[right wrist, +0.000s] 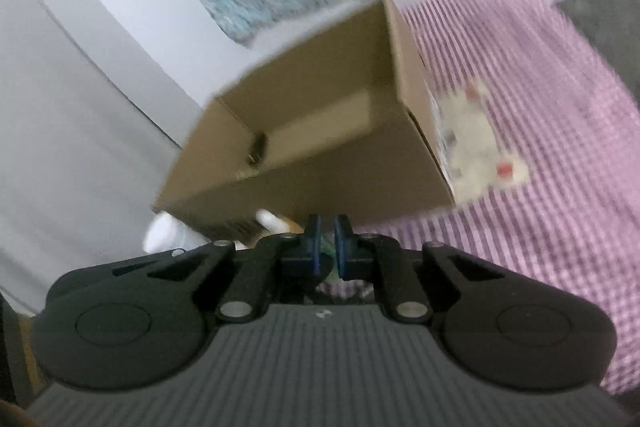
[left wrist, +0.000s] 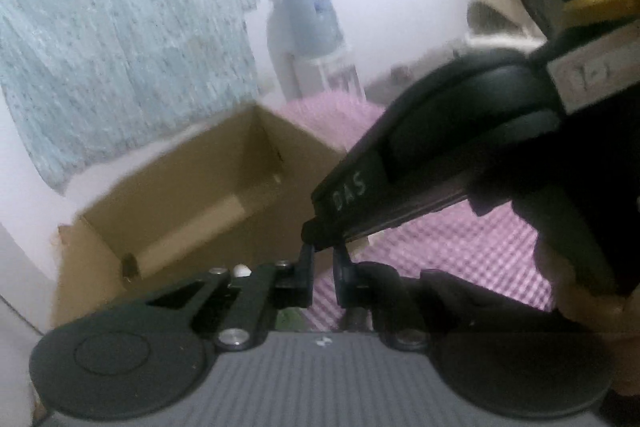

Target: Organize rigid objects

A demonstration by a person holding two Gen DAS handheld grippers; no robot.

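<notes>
The left gripper [left wrist: 323, 269] is seen with its two dark fingers [left wrist: 306, 277] drawn to a narrow gap, and nothing can be made out between them. At about 2 o'clock from those fingertips, the right gripper [left wrist: 440, 155] crosses the left wrist view as a dark body marked with pale letters, its tip just above the left fingertips; whether they touch cannot be told. In its own view the right gripper [right wrist: 327, 247] is shown with blue-edged pads [right wrist: 315, 243] likewise brought nearly together; a blurred greenish patch is seen behind the gap, but no held object can be confirmed. An open cardboard box [left wrist: 192, 187] is found at 11 o'clock from the left fingers, resting on a pink checked cloth [left wrist: 460, 247], with a small dark object [left wrist: 129, 263] lying in its near left corner. In the right wrist view the same cardboard box [right wrist: 312, 131] is placed at 12 o'clock, with the small dark object [right wrist: 258, 147] inside against the left wall. A white label with red marks [right wrist: 476, 143] is stuck on the box's right outer side. White items [right wrist: 168, 235] lie at 10 o'clock, just beside the box's near edge. A pale blue cloth [left wrist: 120, 67] hangs on the wall behind, and a water dispenser [left wrist: 312, 27] stands at 12 o'clock.
</notes>
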